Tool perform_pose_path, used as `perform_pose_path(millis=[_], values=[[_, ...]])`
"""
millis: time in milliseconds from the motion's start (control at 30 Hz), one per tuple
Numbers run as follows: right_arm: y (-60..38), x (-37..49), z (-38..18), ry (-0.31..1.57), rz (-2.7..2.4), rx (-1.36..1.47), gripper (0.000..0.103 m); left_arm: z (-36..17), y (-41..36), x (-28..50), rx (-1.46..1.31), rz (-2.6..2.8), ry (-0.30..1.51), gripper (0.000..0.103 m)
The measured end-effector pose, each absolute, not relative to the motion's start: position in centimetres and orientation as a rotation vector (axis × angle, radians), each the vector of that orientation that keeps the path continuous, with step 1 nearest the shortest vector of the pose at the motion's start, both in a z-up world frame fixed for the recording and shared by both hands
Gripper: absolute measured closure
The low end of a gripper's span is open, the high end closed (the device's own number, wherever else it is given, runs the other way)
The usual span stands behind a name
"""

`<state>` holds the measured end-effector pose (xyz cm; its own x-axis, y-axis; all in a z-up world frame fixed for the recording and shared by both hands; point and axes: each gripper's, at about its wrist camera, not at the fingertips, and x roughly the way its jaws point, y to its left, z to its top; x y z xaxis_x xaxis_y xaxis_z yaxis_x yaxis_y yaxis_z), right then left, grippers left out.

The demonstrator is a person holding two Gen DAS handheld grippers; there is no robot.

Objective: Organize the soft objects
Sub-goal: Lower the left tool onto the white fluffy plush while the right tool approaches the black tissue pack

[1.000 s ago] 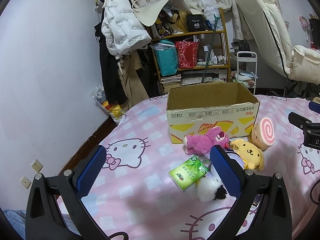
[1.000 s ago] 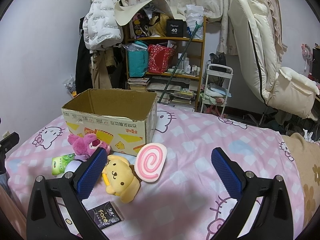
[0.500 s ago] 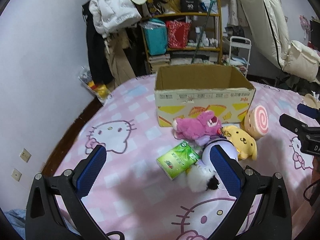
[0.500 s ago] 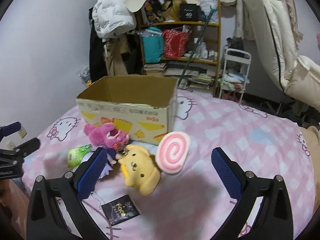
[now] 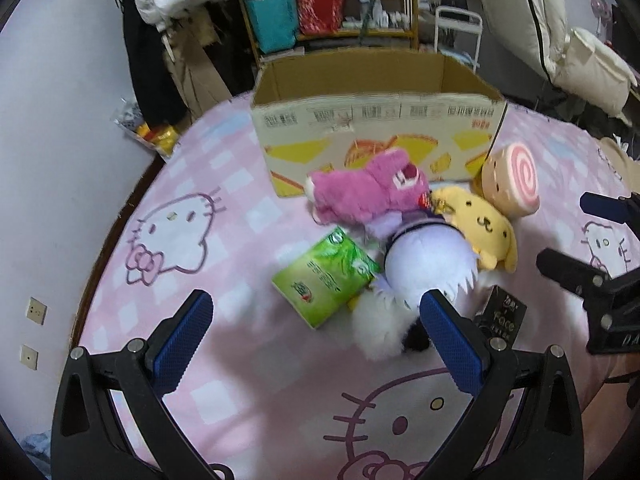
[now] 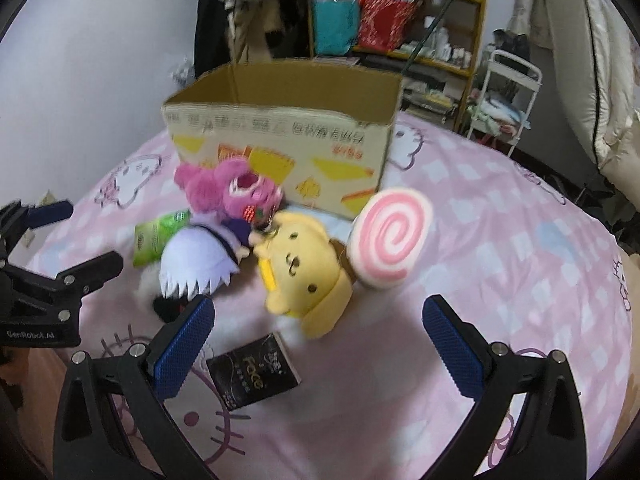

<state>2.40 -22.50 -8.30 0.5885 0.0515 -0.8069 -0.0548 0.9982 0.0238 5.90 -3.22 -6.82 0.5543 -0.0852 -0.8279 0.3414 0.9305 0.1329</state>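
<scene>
An open cardboard box stands on the pink Hello Kitty bedspread; it also shows in the right wrist view. In front of it lie a pink plush bear, a yellow dog plush, a pink swirl roll plush, a lilac-haired doll and a green tissue pack. My left gripper is open and empty, just short of the tissue pack. My right gripper is open and empty, near the yellow dog plush and swirl plush.
A black "Face" packet lies on the bed between the right fingers. Behind the bed stand a cluttered wooden shelf, hanging coats, a white cart and a cream recliner. The bed's left edge drops to the floor.
Both grippers have moved forward and tilted down toward the toys, which now appear larger and closer. Both stay open. The toys have not moved.
</scene>
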Motion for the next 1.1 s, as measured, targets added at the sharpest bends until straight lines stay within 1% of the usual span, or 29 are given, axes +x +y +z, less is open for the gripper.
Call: perform_pose_path(millis=[300,567,967,1000,1100], values=[[-21.7,3.3,-11.3,1.054,0.090,-0.016,0.000,-9.7,-3.9,7.2,0.306,-0.277,1.070,0.001],[-20.4,3.9,-13.3,1.144,0.149,-0.048,0.000,-11.4,-4.4,8.0,0.316,-0.293,1.121,0.001],[-19.0,4.0,-14.5,1.205,0.208,-0.081,0.000,-12.6,-5.2,8.5,0.304,-0.346,1.170,0.001],[-19.0,3.9,-14.6,1.210,0.214,-0.084,0.000,-12.6,-5.3,8.5,0.304,-0.351,1.171,0.002],[-18.3,4.0,-15.0,1.230,0.225,-0.098,0.000,-12.9,-5.3,8.7,0.285,-0.375,1.188,0.013]])
